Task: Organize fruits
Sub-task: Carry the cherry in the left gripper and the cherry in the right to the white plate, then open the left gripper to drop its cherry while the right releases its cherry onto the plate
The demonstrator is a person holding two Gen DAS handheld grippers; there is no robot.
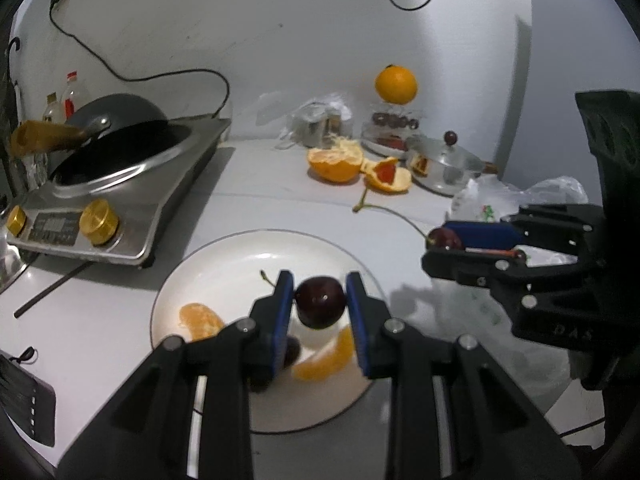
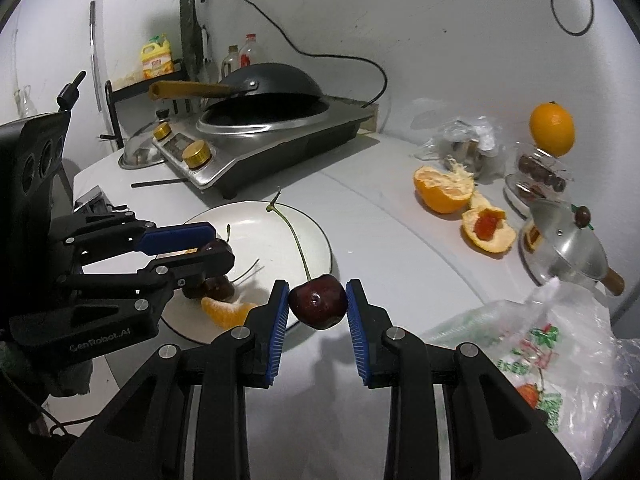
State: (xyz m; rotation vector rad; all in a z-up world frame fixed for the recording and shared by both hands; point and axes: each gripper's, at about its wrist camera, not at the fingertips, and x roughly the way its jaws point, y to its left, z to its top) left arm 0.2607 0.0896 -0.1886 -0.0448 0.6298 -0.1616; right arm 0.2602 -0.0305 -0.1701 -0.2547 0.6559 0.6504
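My left gripper (image 1: pixel 320 304) is shut on a dark red cherry (image 1: pixel 320 302) and holds it over the white plate (image 1: pixel 224 264). On the plate lie two orange segments (image 1: pixel 200 320) and another dark cherry (image 1: pixel 290 354), partly hidden by my left finger. My right gripper (image 2: pixel 318 306) is shut on a second dark cherry (image 2: pixel 318 300) with a long green stem, just off the plate's right rim (image 2: pixel 316 236). The right gripper also shows in the left wrist view (image 1: pixel 440 240), the left gripper in the right wrist view (image 2: pixel 212 246).
An induction cooker (image 1: pixel 120 200) with a black wok (image 1: pixel 116 120) stands at the back left. Orange peel halves (image 1: pixel 336 162), a whole orange (image 1: pixel 396 84) on a clear box, a small steel pot (image 1: pixel 444 164) and a plastic bag (image 2: pixel 540 352) lie to the right.
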